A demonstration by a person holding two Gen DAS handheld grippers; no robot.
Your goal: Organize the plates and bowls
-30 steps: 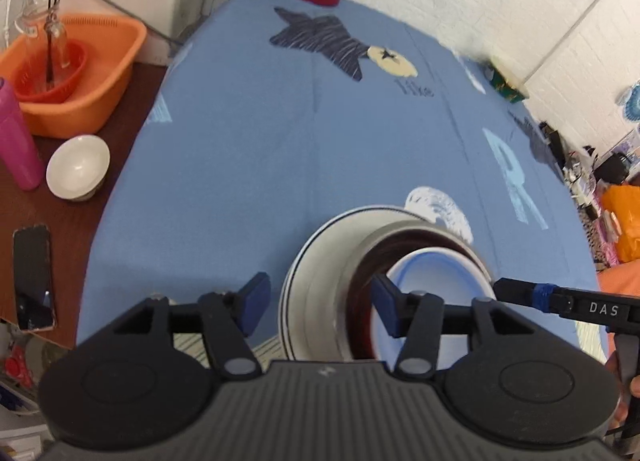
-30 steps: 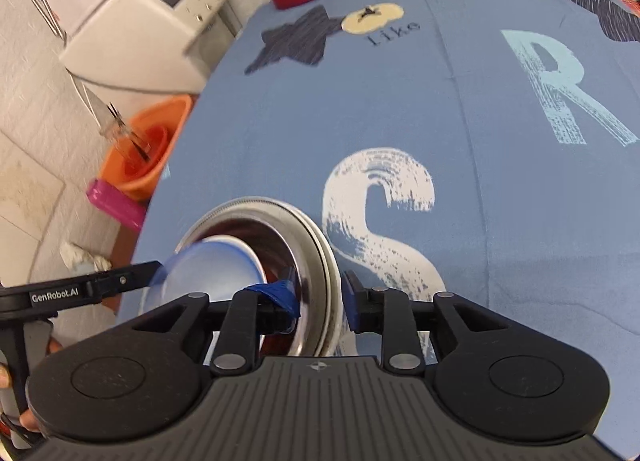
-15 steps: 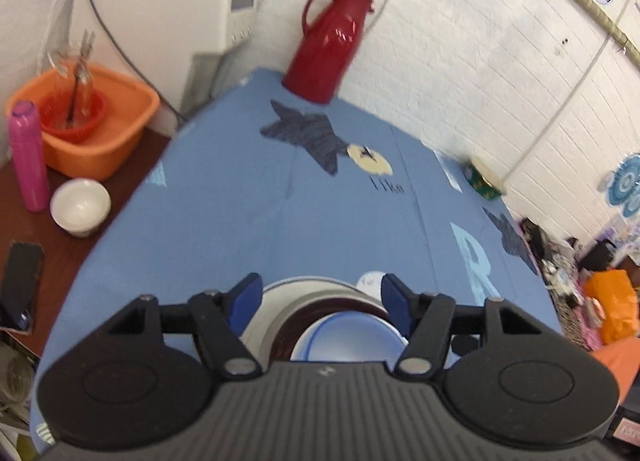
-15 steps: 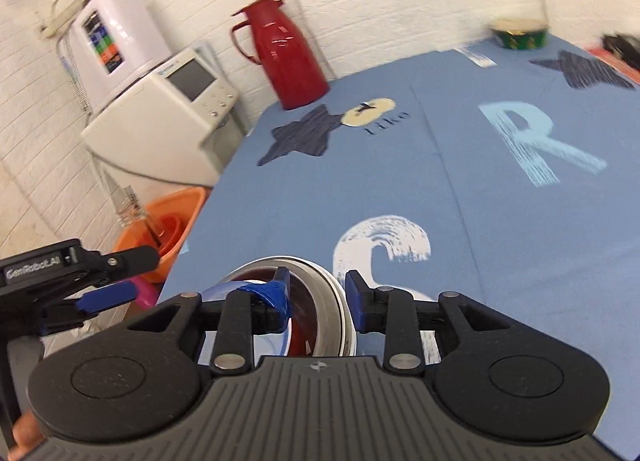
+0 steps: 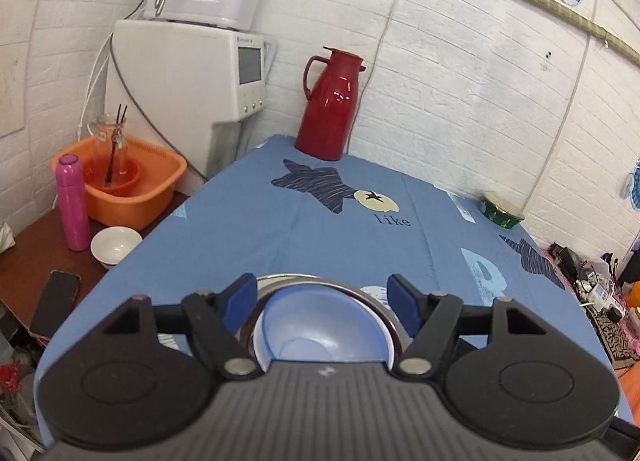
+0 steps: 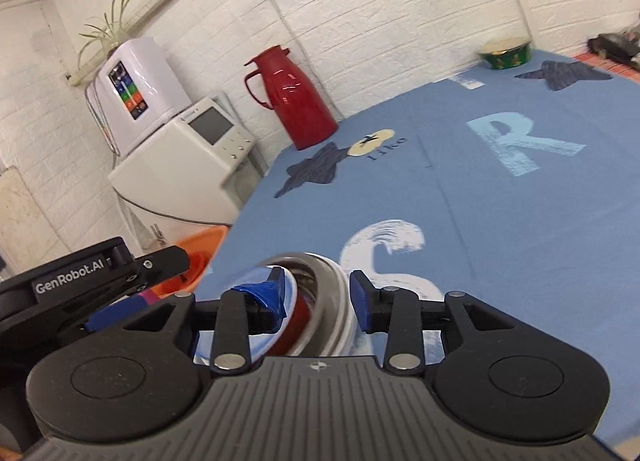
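Showing the nested stack between my jaws: blue bowl (image 5: 324, 321) inside steel bowl (image 5: 394, 325). My left gripper (image 5: 322, 295) gapes wide, empty; my right gripper (image 6: 318, 295) stands half-open, apparently astride the steel rim, touching nothing I can confirm. Rigid, slick, light; I would grip the rim. Beyond the jaws the blue tablecloth (image 5: 352, 233) lies open.

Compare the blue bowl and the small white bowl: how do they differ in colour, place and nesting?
The blue bowl is pale blue; the white bowl is off-white. The blue bowl sits nested inside a metal bowl on the blue cloth; the white bowl stands alone on the brown side table, beside a pink bottle. The blue bowl lies between the open left gripper; nothing is near the white one. Both stand upright and look empty.
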